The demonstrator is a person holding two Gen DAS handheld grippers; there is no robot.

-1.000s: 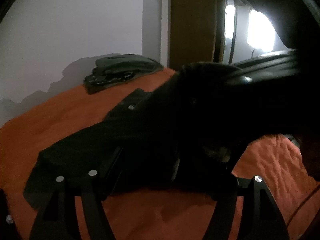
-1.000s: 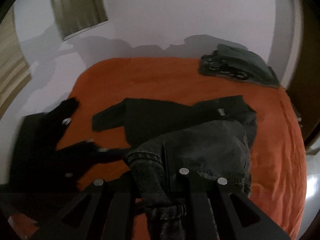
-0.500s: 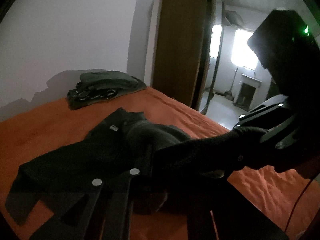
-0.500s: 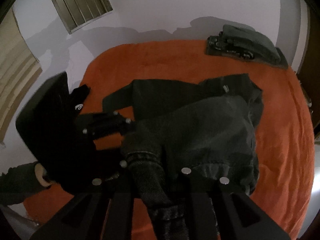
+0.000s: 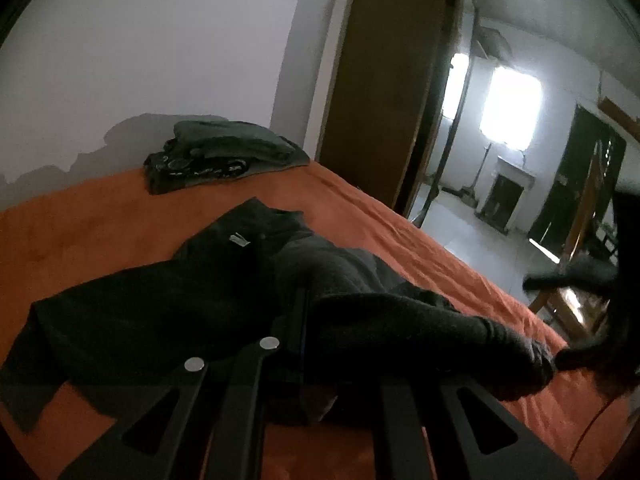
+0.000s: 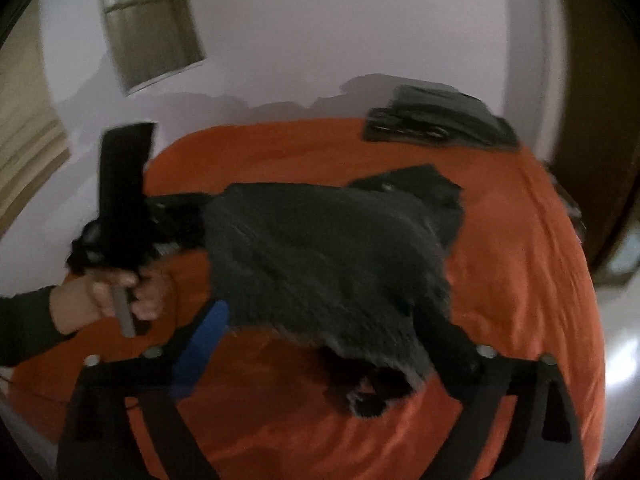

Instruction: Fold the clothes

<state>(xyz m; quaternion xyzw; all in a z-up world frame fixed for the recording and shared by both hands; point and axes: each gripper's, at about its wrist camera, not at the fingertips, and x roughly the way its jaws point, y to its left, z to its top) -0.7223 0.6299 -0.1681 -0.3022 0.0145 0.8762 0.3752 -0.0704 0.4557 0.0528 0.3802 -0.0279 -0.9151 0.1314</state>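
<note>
A dark grey garment (image 5: 180,304) lies spread and partly bunched on the orange bed (image 5: 80,220). My left gripper (image 5: 340,320) is shut on a thick fold of it, and a sleeve trails right across the fingers. In the right wrist view the same garment (image 6: 320,248) humps up between the wide-apart fingers of my right gripper (image 6: 328,312), which is open; a blue pad (image 6: 204,336) shows on its left finger. A hand (image 6: 112,296) holds the left tool at the garment's left side.
A folded pile of dark clothes (image 5: 224,156) (image 6: 440,120) sits at the bed's far corner by the wall. A wooden wardrobe (image 5: 380,80) stands past the bed's right edge. A barred window (image 6: 148,24) is in the far wall. Bare orange cover (image 6: 520,280) lies right of the garment.
My left gripper went from open to shut on the garment and lifted a fold. My right gripper, shut on the fabric before, has opened and let it go.
</note>
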